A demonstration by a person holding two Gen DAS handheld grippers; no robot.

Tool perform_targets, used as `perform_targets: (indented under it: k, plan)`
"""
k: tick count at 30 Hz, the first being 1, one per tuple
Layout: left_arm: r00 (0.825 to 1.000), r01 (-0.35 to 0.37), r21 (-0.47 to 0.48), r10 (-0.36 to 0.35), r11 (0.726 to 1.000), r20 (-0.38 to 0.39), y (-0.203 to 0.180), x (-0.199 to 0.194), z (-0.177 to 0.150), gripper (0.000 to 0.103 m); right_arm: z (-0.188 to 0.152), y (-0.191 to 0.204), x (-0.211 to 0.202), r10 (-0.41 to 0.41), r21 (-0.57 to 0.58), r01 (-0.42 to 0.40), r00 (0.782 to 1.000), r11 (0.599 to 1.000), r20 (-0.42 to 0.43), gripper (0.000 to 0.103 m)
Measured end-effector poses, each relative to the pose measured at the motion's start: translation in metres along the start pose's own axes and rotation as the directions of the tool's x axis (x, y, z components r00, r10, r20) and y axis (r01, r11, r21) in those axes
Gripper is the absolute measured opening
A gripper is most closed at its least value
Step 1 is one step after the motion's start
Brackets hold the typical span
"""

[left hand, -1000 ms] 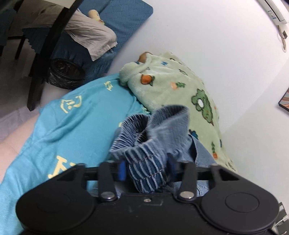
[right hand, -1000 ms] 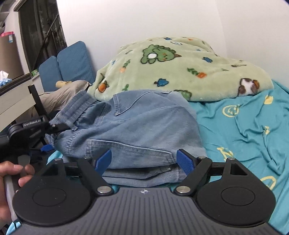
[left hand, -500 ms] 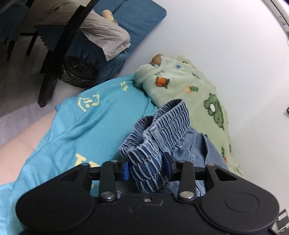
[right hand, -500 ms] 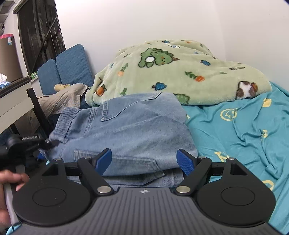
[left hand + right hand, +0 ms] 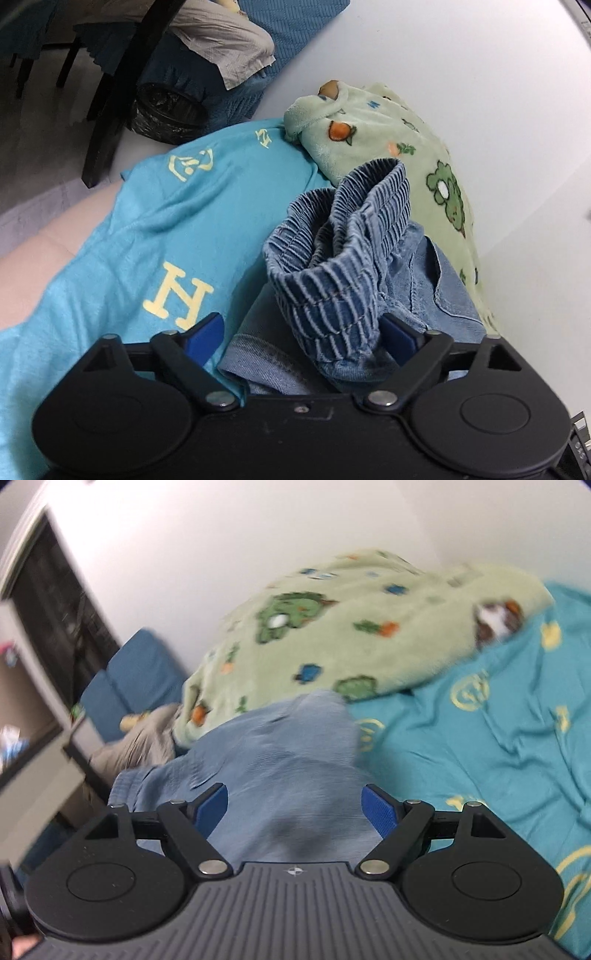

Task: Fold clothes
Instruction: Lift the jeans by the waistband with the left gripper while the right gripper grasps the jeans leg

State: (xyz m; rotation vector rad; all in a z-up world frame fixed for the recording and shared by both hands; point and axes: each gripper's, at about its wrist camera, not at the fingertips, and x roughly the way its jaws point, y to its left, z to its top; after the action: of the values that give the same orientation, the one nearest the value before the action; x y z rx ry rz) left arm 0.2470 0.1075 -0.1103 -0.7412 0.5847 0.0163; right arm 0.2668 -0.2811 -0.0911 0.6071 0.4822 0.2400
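Jeans [image 5: 354, 266] lie bunched on the teal sheet [image 5: 155, 229] of the bed, just in front of the green blanket [image 5: 417, 155], with the ribbed elastic waistband standing up in a loose roll near the left gripper [image 5: 303, 332]. A second ago that gripper was clenched on the waistband; now its jaws are opening and stand wide, the left pad clear of the cloth, the right pad close beside it, so the waistband sits between them but is let go. The denim has slumped a little lower onto the sheet. The right gripper [image 5: 295, 806] is released as before, jaws wide with folded denim [image 5: 280, 760] below and between them, nothing pinched; its view is now blurred and tilted, so the hand has swung across the garment. Judged from this, one fold has just been laid down and dropped, and both grippers are free to find a new hold; the bunched waistband probably needs flattening before the next fold.
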Motion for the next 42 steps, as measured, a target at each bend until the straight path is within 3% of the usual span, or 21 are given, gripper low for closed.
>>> perform_targets:
  k: [4, 7, 14, 19, 21, 24, 27, 33, 37, 39, 42]
  plan:
    - [1.000, 0.015, -0.038, -0.016, 0.999, -0.016, 0.007, 0.009, -0.004, 0.094, 0.000, -0.024, 0.011, 0.018, 0.121, -0.016, 1.000, 0.992, -0.019, 0.082]
    - [0.998, 0.050, -0.088, -0.054, 0.995, -0.041, 0.014, 0.015, -0.004, 0.094, -0.001, -0.032, 0.020, 0.030, 0.164, -0.024, 0.999, 0.986, -0.035, 0.082]
    - [0.994, 0.079, -0.102, -0.086, 0.992, -0.066, 0.009, 0.018, -0.001, 0.090, -0.008, -0.035, 0.035, 0.066, 0.235, -0.053, 0.997, 0.971, -0.047, 0.084]
    - [0.978, 0.199, -0.149, -0.206, 0.969, -0.036, 0.003, 0.009, 0.001, 0.082, -0.003, -0.041, 0.034, 0.165, 0.256, -0.159, 0.986, 0.953, -0.001, 0.084]
    - [0.981, 0.183, -0.121, -0.190, 0.976, -0.049, 0.001, 0.013, -0.001, 0.082, -0.003, -0.048, 0.037, 0.174, 0.273, -0.169, 0.985, 0.947, 0.008, 0.084]
    - [0.985, 0.149, -0.165, -0.161, 0.975, -0.062, 0.013, 0.021, -0.004, 0.083, -0.004, -0.056, 0.046, 0.132, 0.303, -0.128, 0.991, 0.944, 0.008, 0.084]
    - [0.980, 0.170, -0.192, -0.186, 0.967, -0.067, 0.020, 0.027, -0.001, 0.084, -0.005, -0.061, 0.058, 0.129, 0.324, -0.119, 0.992, 0.938, -0.012, 0.084]
    - [0.973, 0.198, -0.247, -0.221, 0.949, -0.067, 0.024, 0.032, 0.005, 0.085, 0.005, -0.039, 0.059, 0.227, 0.290, -0.233, 0.972, 0.928, 0.053, 0.087]
    - [0.977, 0.190, -0.207, -0.205, 0.960, -0.056, 0.019, 0.035, 0.003, 0.082, -0.002, -0.040, 0.076, 0.140, 0.294, -0.133, 0.990, 0.947, -0.003, 0.088]
    - [0.982, 0.170, -0.189, -0.183, 0.967, -0.052, 0.017, 0.034, 0.000, 0.070, -0.010, -0.043, 0.080, 0.126, 0.307, -0.121, 0.992, 0.944, 0.003, 0.082]
    - [0.987, 0.139, -0.178, -0.151, 0.974, -0.057, 0.012, 0.032, 0.001, 0.052, -0.012, -0.028, 0.075, 0.079, 0.236, -0.081, 0.997, 0.968, 0.016, 0.051]
